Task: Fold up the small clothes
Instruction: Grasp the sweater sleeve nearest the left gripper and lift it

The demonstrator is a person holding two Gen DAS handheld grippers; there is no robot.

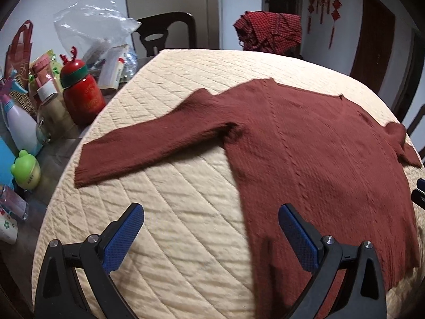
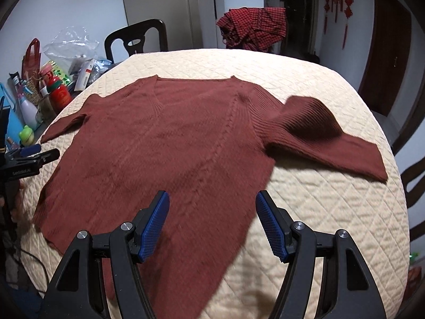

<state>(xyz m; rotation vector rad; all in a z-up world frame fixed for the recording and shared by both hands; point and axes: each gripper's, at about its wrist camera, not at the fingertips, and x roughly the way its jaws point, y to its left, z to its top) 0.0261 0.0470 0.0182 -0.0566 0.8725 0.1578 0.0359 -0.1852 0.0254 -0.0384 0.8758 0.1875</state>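
quilted cream mat (image 2: 318, 212) under flat rust sweater (image 2: 164, 143), sleeves out

We have open quilted pad (image 1: 172, 186) all along the near edge and under both sleeves of the spread sweater (image 2: 164, 143), so either gripper could slide in there. Beyond the pad's left edge, bottles (image 1: 82, 93) and bags (image 1: 93, 24) crowd close. At the far side stand a dark chair (image 2: 138, 38) and one draped in checked cloth (image 2: 252, 26).
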